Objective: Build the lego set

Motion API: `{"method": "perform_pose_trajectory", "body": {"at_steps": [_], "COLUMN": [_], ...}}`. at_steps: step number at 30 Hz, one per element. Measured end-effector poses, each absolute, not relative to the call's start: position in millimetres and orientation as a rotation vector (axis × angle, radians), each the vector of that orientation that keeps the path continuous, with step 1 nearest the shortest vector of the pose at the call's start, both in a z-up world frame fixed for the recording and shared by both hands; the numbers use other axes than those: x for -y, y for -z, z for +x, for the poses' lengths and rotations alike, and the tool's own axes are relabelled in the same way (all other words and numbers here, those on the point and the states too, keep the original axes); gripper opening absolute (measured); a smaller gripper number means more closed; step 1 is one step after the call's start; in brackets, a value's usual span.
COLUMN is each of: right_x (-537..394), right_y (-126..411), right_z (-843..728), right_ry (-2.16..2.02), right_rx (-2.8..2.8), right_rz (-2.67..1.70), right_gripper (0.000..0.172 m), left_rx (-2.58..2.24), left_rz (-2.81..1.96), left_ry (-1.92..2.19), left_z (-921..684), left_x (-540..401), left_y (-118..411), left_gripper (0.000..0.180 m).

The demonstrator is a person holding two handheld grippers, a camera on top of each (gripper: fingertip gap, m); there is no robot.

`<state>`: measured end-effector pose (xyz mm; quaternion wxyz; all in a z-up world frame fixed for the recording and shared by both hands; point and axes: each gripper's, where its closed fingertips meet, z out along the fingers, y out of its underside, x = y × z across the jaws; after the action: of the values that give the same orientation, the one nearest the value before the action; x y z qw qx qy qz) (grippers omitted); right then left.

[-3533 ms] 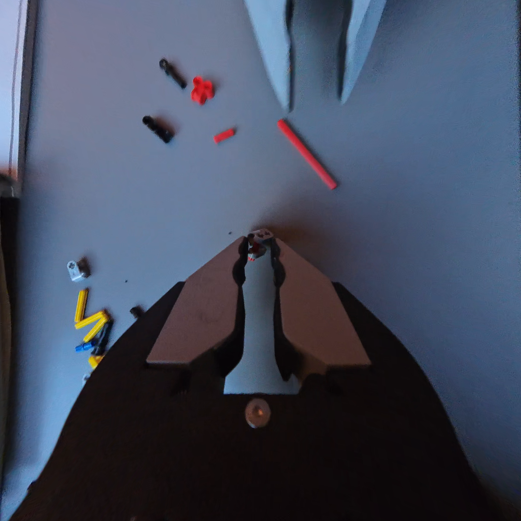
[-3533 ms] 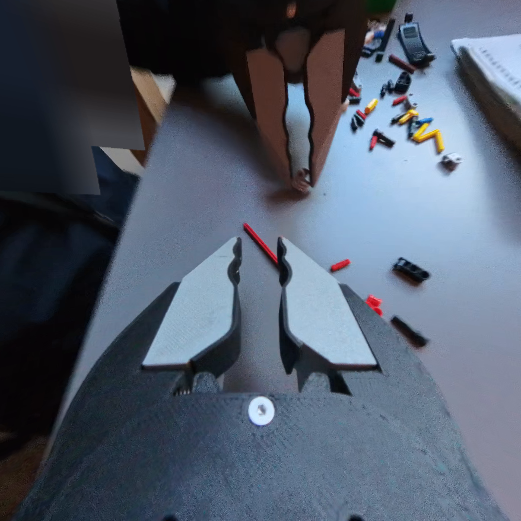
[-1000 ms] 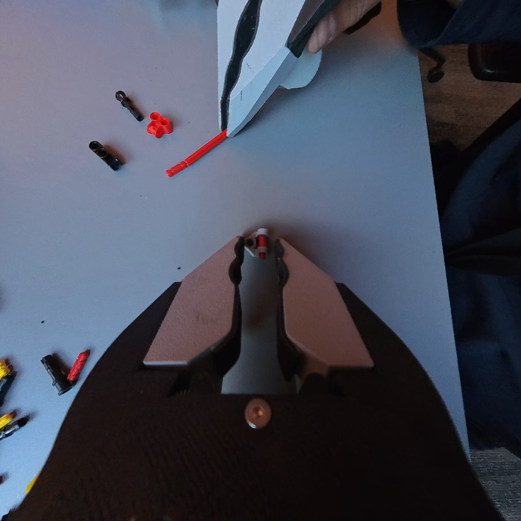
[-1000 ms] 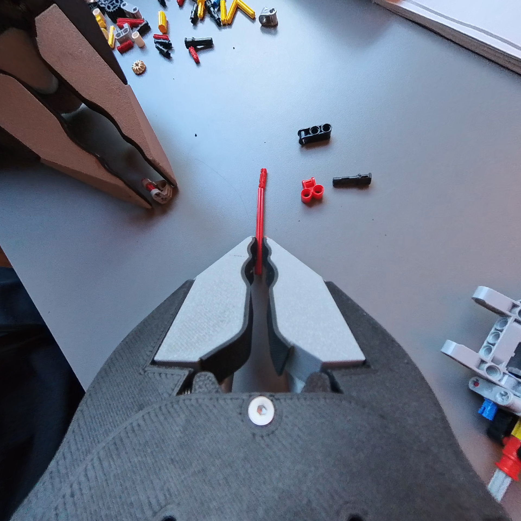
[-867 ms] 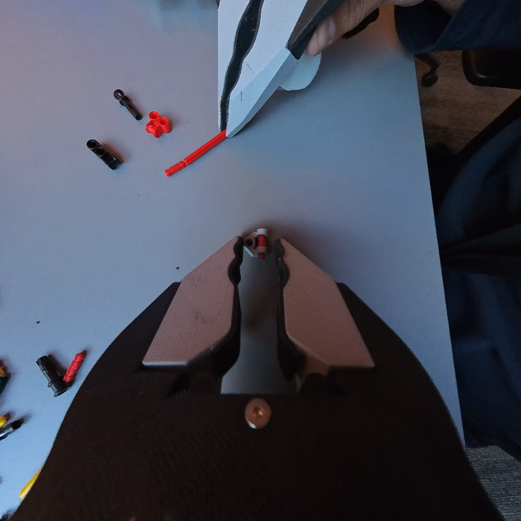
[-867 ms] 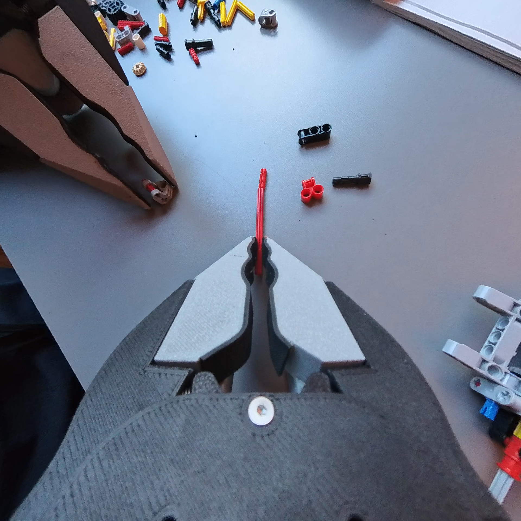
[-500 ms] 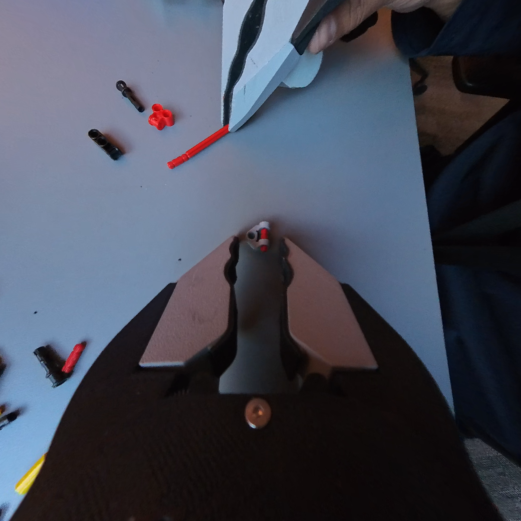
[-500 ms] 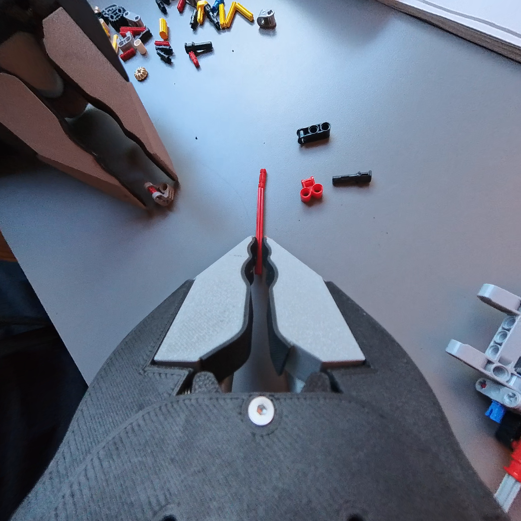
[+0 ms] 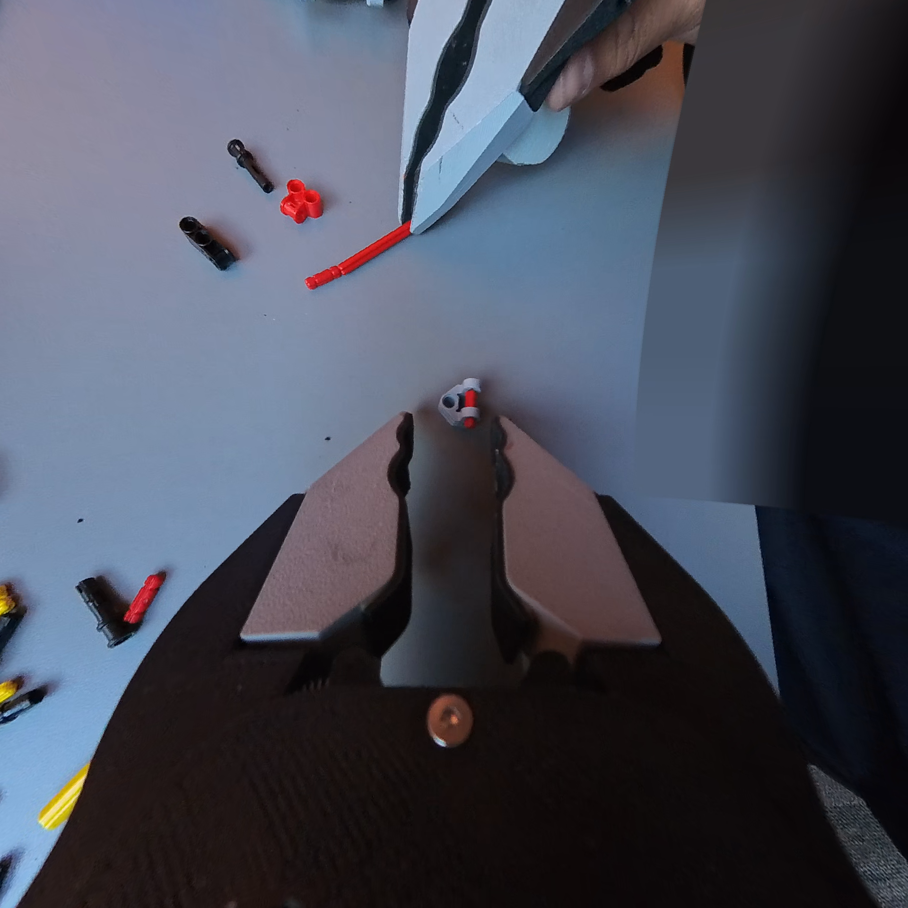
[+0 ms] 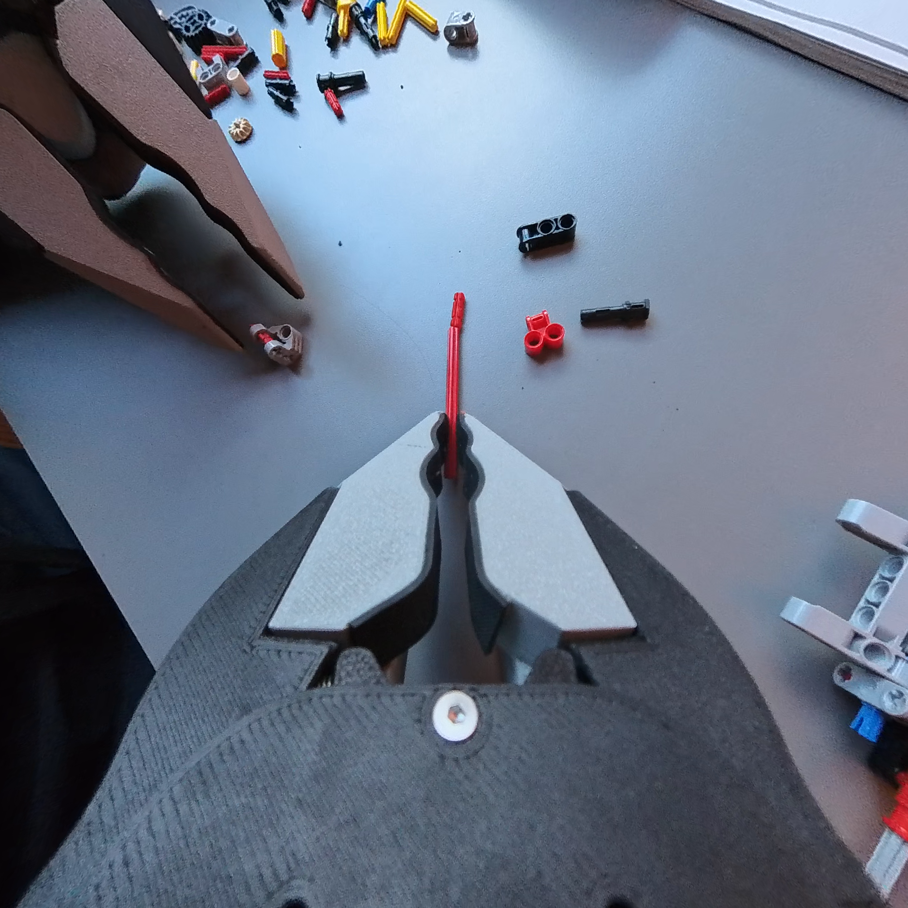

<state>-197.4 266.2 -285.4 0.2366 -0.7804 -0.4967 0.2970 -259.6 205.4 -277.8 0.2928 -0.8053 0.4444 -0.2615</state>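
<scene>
Right gripper (image 10: 449, 417) was clamped on a red axle (image 10: 453, 373), pads tight on its near end; the rest stuck out forward, low over the table (image 10: 688, 147). The left wrist view confirmed it: the axle (image 9: 358, 255) emerged from the closed grey tips, far end at or near the tabletop.

Left gripper (image 9: 452, 422) was spread, holding nothing. A small grey connector with a red pin (image 9: 462, 404) lay on the table just ahead of its tips, a bit right of centre, clear of both pads. The right view showed the same piece (image 10: 277, 339) off the brown fingertips.

Near the axle: a red connector (image 10: 543, 335), a black pin (image 10: 614, 312) and a black two-hole beam (image 10: 546, 232), all loose and apart. A pile of mixed yellow, black and red parts (image 10: 314, 44) sat further back. A grey partial assembly (image 10: 865, 619) was at the right edge. A hand (image 9: 619, 54) gripped the right tool.
</scene>
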Motion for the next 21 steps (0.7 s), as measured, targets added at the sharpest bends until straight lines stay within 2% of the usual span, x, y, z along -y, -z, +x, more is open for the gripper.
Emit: {"method": "perform_pose_trajectory", "body": {"at_steps": [21], "right_x": [-266.8], "right_y": [285.8], "right_z": [-198.0], "right_ry": [-0.787], "right_rx": [1.354], "right_rz": [-2.137], "right_gripper": [0.000], "left_rx": [-1.187], "left_rz": [-2.157], "left_ry": [0.690], "left_z": [-260.4], "left_x": [-205.1], "left_y": [280.0], "left_gripper": [0.029]}}
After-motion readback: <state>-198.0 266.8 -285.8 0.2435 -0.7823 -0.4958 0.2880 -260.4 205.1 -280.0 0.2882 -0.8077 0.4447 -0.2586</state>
